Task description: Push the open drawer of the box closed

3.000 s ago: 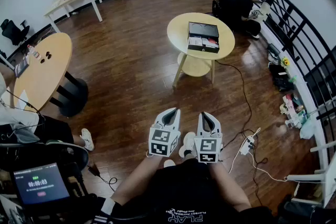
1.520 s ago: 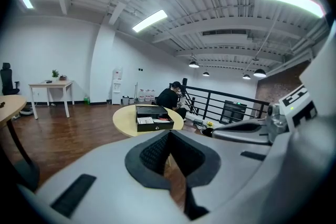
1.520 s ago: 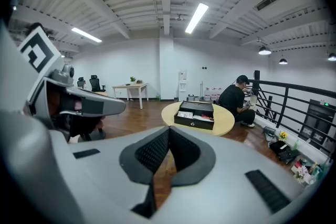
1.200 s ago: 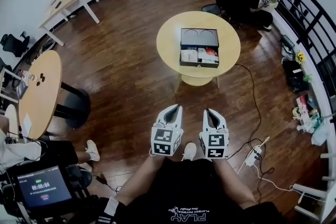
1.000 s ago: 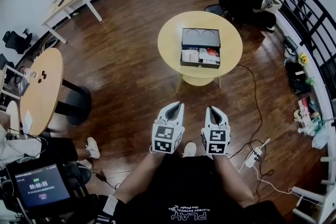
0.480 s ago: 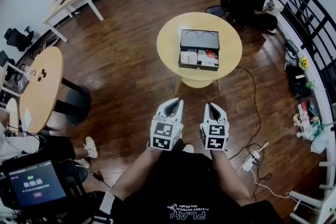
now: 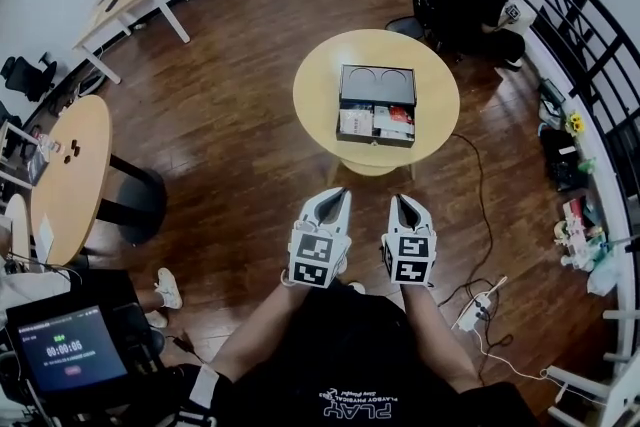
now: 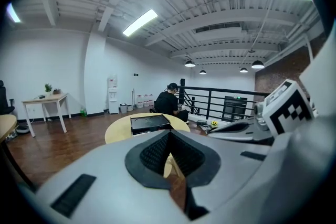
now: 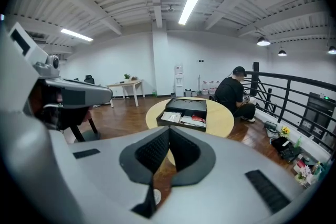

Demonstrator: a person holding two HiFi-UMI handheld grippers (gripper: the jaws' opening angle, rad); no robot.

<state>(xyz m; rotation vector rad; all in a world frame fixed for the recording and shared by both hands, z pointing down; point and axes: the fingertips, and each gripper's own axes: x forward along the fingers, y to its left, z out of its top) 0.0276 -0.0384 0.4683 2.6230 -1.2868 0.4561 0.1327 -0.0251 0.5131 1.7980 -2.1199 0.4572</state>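
A person holds the left gripper [image 7: 334,195] and right gripper [image 7: 402,201] side by side near the body, fingers pressed together on nothing, seemingly ready as blunt pushers, well short of the round counter [image 7: 318,100] where the black box [image 7: 377,81] sits mid-top, its open drawer [image 7: 374,123] jutting toward the near edge

Brightly and evenly lit from overhead by ceiling strip lights [image 9: 189,7], with a soft sheen on the wooden floor [image 7: 250,105] and only faint shadows. Strongly fisheye-bent toward the edges, black-cornered in both gripper views. Blurred in the near foreground, sharp farther off.
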